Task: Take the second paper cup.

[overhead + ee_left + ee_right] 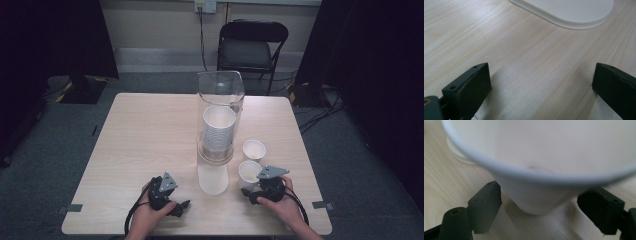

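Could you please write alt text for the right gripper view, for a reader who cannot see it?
A white paper cup stands upright on the pale wooden table, close to the camera, between the two black jaws of the right tool. The jaws stand open on either side of the cup's base, with a gap on each side.

The paper cup (541, 170) is cut off by the right gripper view's top and side edges, its rim blurred.
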A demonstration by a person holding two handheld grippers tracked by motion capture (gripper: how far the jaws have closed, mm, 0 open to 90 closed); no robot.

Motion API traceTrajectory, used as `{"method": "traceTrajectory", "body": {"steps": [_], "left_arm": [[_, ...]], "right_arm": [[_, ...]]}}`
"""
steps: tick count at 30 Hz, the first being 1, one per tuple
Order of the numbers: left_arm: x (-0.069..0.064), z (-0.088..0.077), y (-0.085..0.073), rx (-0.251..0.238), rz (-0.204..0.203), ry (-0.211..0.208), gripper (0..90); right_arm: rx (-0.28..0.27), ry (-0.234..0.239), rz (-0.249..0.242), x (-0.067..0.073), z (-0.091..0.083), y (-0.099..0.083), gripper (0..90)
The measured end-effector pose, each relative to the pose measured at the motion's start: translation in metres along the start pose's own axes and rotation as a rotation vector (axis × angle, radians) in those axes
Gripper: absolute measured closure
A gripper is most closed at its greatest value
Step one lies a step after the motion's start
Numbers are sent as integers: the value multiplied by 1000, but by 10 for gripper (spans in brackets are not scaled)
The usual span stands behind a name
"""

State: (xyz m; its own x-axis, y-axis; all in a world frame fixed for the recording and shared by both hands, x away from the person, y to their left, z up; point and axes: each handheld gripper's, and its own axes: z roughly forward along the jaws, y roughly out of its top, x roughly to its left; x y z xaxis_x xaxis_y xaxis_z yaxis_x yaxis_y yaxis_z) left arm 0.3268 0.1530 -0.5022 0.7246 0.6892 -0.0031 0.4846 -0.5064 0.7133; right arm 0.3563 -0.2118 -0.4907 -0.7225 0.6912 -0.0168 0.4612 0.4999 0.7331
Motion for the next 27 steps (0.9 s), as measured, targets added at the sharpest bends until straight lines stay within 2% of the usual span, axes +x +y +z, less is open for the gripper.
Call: {"method": "traceTrajectory", "body": {"steps": [10, 16, 18, 27], "left_arm": [[0, 0, 0, 0, 0, 0, 15], [0, 0, 0, 0, 0, 0, 15], [0, 0, 0, 0, 0, 0, 15], [0, 0, 0, 0, 0, 0, 15]], "right_arm": [[2, 21, 23, -15, -22, -14, 167], [-3, 17, 34, -22, -31, -20, 162], [-1, 34, 42, -28, -37, -25, 156], [-11, 37, 80, -45, -52, -40, 153]]}}
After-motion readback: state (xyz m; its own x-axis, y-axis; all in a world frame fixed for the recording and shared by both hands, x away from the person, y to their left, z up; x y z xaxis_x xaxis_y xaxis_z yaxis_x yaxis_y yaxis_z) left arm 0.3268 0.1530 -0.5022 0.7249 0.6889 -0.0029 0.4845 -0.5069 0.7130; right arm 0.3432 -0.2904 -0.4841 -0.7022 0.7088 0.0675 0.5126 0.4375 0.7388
